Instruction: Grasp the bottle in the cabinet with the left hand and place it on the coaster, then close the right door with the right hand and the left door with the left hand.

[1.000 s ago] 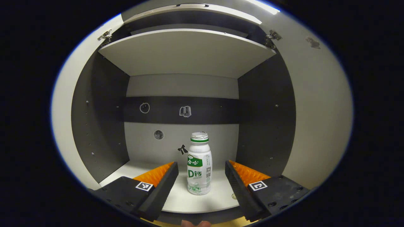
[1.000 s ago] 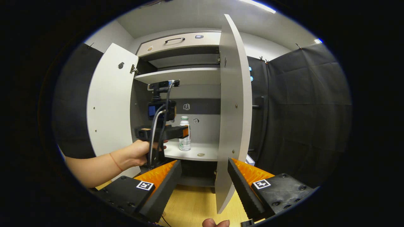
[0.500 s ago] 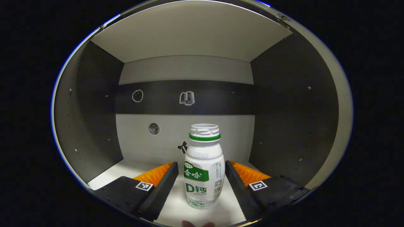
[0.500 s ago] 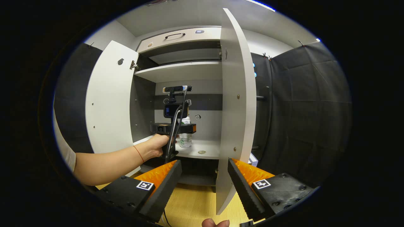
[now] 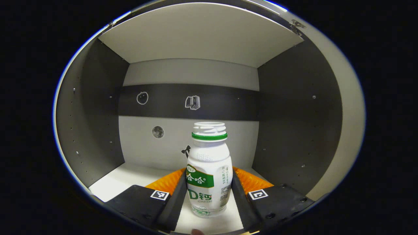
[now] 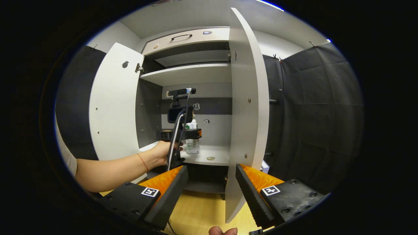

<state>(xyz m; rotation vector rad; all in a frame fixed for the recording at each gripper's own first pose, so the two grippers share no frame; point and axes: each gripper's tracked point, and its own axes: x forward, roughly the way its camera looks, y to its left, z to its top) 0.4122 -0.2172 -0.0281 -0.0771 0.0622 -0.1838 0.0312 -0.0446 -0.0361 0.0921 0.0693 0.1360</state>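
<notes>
In my left gripper view the bottle [image 5: 209, 171] stands upright on the white cabinet shelf [image 5: 127, 178], at about 6 o'clock, with its open neck and green collar rising above my left gripper [image 5: 209, 192]. Both fingers lie against the bottle's lower sides, one at 7 o'clock and one at 5 o'clock, so I read the tongs as pinching the bottle while its base rests on the shelf. Behind it the back panel carries a dark band with small stickers [image 5: 192, 102] at 12 o'clock from the bottle. From my right gripper view I see the cabinet [image 6: 189, 70] with both doors swung open: the left door [image 6: 112, 104] at 9 o'clock and the right door [image 6: 248, 107] edge-on near centre. A person's hand [image 6: 161, 151] holds the left gripper [image 6: 196, 133] inside the lower compartment, where the bottle [image 6: 192, 143] is partly hidden. My right gripper [image 6: 211, 182] hangs outside over the wooden floor [image 6: 199, 212], its tongs spread with nothing between them. A small round object [image 6: 210, 158], too small to identify, lies on the shelf at 4 o'clock from the bottle.
</notes>
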